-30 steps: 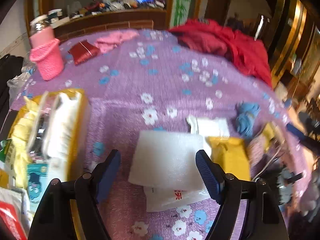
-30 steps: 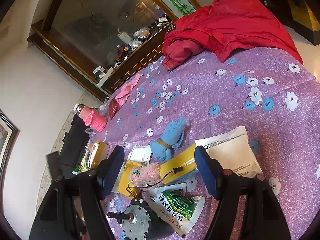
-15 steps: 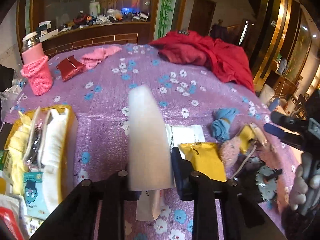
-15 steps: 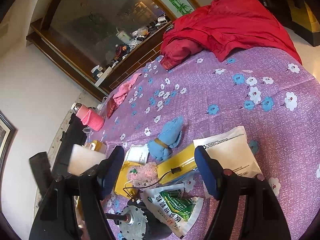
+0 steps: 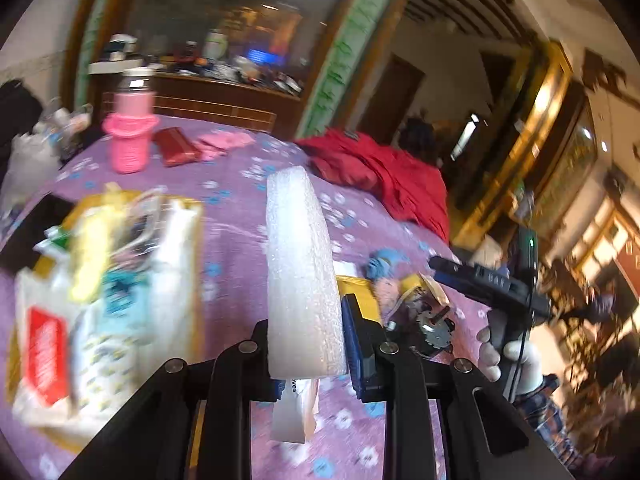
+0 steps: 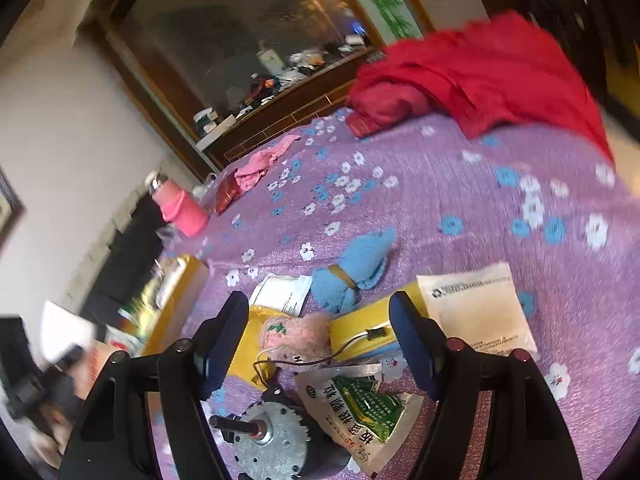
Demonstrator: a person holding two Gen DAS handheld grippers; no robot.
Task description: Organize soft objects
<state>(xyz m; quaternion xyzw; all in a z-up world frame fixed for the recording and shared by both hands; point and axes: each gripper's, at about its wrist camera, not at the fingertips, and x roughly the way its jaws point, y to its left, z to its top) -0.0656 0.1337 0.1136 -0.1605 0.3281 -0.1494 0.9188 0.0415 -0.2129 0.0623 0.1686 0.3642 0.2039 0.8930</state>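
My left gripper [image 5: 310, 354] is shut on a white foam sheet [image 5: 300, 268], held edge-up above the purple flowered cloth [image 5: 236, 216]. The sheet also shows at the far left of the right wrist view [image 6: 66, 334]. My right gripper [image 6: 316, 340] is open and empty, hovering over a pink fuzzy pouch [image 6: 296, 336] and a yellow packet [image 6: 360, 330]. A blue cloth bundle [image 6: 352, 272] lies just beyond them. The right gripper shows in the left wrist view [image 5: 488, 284].
A yellow box [image 5: 108, 280] packed with bags stands at left. A metal motor [image 6: 276, 436], a green-printed packet [image 6: 360, 404] and a beige pouch [image 6: 476, 312] lie near my right gripper. A red jacket [image 6: 472, 80], pink bottle [image 5: 130, 136] and pink cloth [image 6: 260, 164] lie farther off.
My left gripper closed on the foam sheet, lifted it off the cloth and tilted upward and to the left. The right gripper stayed open and moved only slightly.
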